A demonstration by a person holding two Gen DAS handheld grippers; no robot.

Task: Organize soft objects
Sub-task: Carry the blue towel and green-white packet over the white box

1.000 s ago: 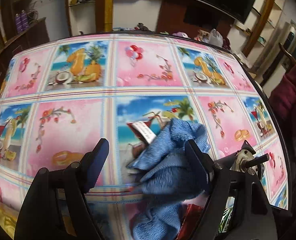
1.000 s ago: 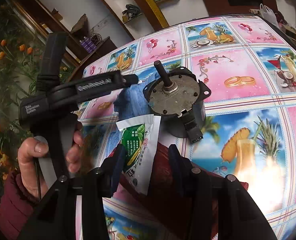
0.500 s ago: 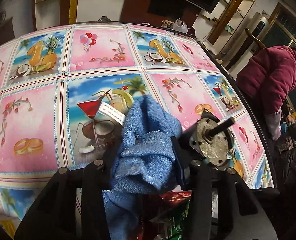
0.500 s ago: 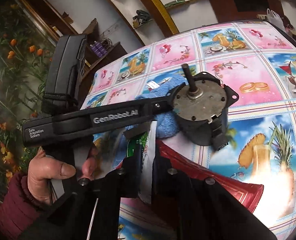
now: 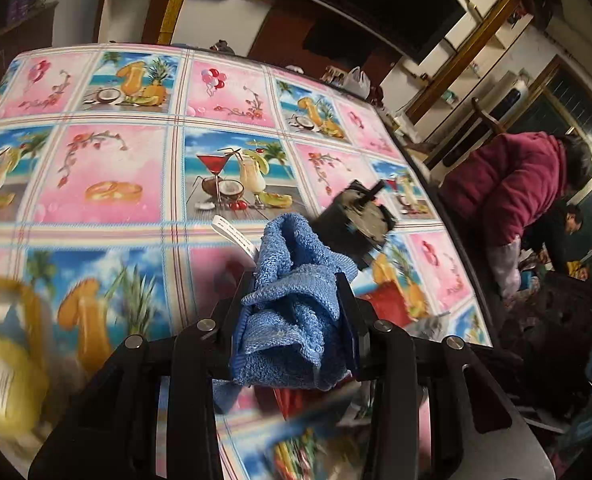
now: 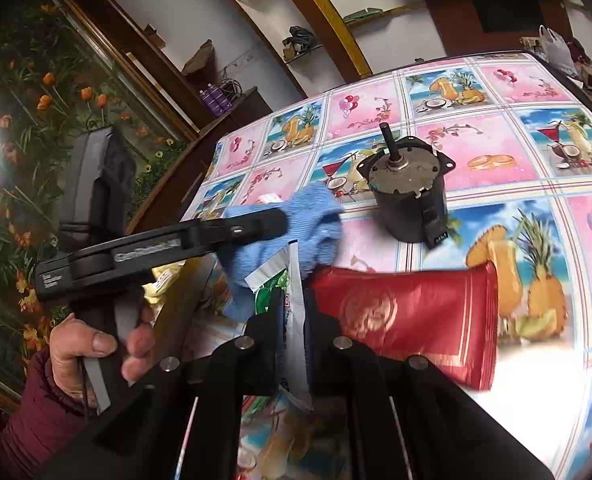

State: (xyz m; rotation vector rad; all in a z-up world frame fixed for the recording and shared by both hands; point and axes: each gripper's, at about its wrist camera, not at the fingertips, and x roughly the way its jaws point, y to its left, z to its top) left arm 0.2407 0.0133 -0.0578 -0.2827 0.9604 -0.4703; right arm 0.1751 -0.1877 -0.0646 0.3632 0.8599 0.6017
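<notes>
Two wrist views over a bench (image 5: 108, 216) covered with a bright oilcloth of pink squares and tropical drink pictures.

Left wrist view: the left gripper (image 5: 296, 304) sits at the lower middle of the frame, its jaws having just been closing, and they now pinch a bunched blue towel (image 5: 292, 300) between them. The towel fills the gap, bulges up toward 12 o'clock past the fingertips and hangs down toward 6 o'clock below them. A white label (image 5: 234, 234) sticks out of the towel at about 10 o'clock. A dark metal motor (image 5: 353, 224) with a short shaft stands on the bench at 1 o'clock from the gripper, just beyond the towel's tip. A blurred yellow thing (image 5: 4, 364) lies at 8 o'clock. A person in a maroon jacket (image 5: 507, 192) bends over at 3 o'clock, beyond the bench edge.

Right wrist view: the right gripper (image 6: 294, 320) is clamped tight on a thin white and green packet (image 6: 292, 300), which stands edge-on between the jaws. A red foil packet (image 6: 407, 316) lies on the bench just at 3 o'clock of the fingertips. The towel shows at 11 o'clock, held by the left gripper, whose handle a hand (image 6: 92, 356) grasps at 9 o'clock. The motor stands at 1 o'clock, apart from both packets.
</notes>
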